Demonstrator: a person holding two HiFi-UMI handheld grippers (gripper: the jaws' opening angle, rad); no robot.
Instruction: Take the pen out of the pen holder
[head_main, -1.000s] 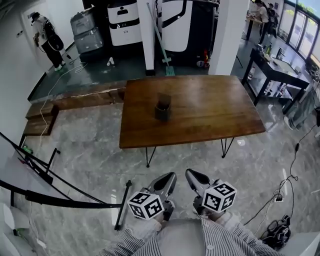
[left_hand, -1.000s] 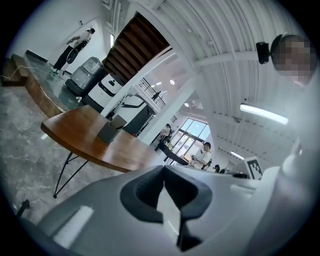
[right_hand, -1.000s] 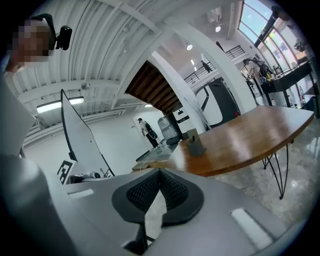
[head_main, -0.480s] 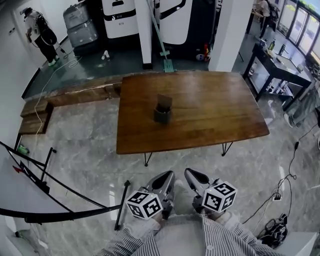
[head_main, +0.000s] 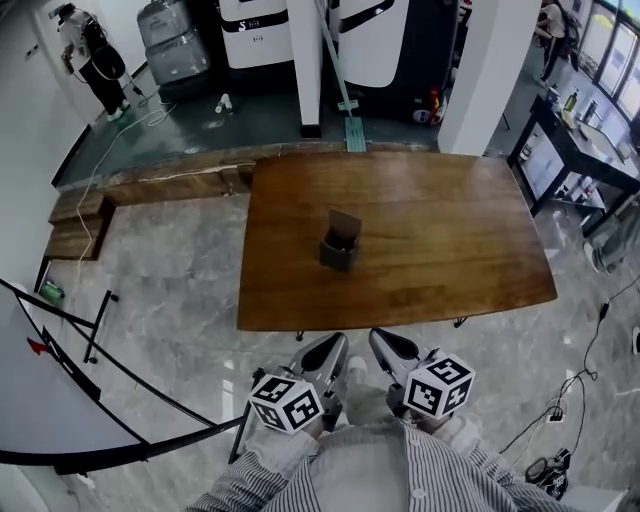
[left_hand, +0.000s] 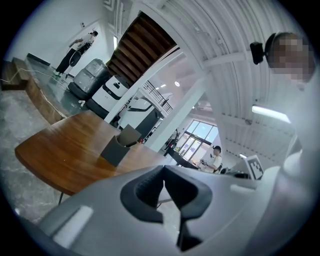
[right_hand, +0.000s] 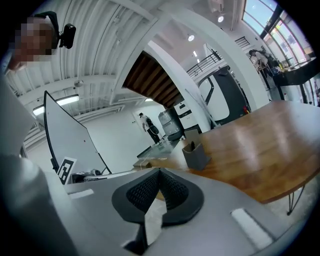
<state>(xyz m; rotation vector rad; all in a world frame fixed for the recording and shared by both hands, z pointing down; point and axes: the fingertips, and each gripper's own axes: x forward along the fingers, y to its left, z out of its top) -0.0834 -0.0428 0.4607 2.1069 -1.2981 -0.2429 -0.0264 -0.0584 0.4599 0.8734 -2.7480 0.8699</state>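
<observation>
Both hand-held grippers are empty and closed right now. The left hand-held gripper (head_main: 335, 347) has its dark pads pressed together at the tips in its own view (left_hand: 164, 169), nothing between them. It's the same with the right hand-held gripper (head_main: 381, 342): its ribbed pads meet at the tip (right_hand: 159, 172). They sit side by side close to the person's striped shirt (head_main: 470, 478), with the marker cubes (head_main: 287, 402) nearest the body. Both point toward the wooden surface (head_main: 450, 250) and hang over the grey marble floor (head_main: 180, 290), just short of its near edge.

The pen holder (head_main: 340, 243) stands near the middle of the surface, well apart from both grippers. From the head view it's just a dark grey box with a taller back flap, and I can't make out a pen there. The right gripper view is the useful one: a dark pen (right_hand: 192, 145) pokes up above the holder's rim (right_hand: 196, 155). The left gripper view shows the holder (left_hand: 119, 146) but not the pen clearly.

The gripper views also catch the underside of a staircase (left_hand: 142, 42), which the head view doesn't show. The lettering on the white machine (head_main: 262, 30) at the back is too small to read.
</observation>
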